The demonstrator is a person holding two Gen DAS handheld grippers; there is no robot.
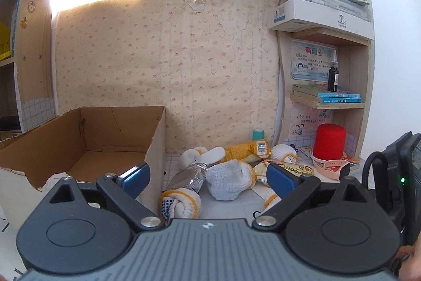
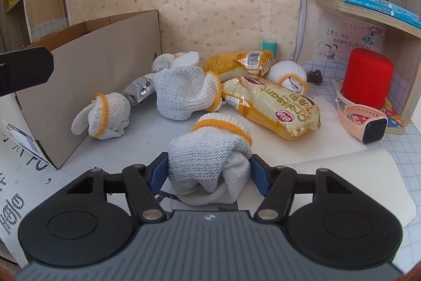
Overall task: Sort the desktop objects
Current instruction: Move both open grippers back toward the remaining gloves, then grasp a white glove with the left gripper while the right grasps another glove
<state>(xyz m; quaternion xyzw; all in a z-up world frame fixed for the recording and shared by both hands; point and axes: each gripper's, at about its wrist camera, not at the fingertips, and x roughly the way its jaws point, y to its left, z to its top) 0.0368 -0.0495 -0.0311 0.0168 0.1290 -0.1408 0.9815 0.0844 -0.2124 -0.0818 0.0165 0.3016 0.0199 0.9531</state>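
Right gripper (image 2: 209,170) clamped on a balled white glove (image 2: 210,162), blue pads pressed into the knit on both sides, yellow cuff up, glove resting on the desk (image 2: 147,138); probably pinched low across the bulk so the loose knit does not slip out on the lift. Left gripper (image 1: 208,178) spread wide and empty, hovering beside the box (image 1: 86,138), likely waiting its turn at the pile. Just beyond the held glove, a croissant pack (image 2: 273,107) lying flat, and a larger glove (image 2: 184,94) slumped against it. Left of that, another rolled glove (image 2: 108,115) close to the box wall, with a silver wrapper (image 2: 139,91) behind it. Further back, a second yellow pack (image 2: 236,65) and one more glove (image 2: 288,77), all heaped loose, apparently awaiting sorting. To the right, a pink watch (image 2: 365,123) curled before a red cylinder (image 2: 368,78). Box open on top and, judging from the left wrist view, nearly bare inside: seemingly the bin for the gloves. Sorting barely begun, by the look of the heap.
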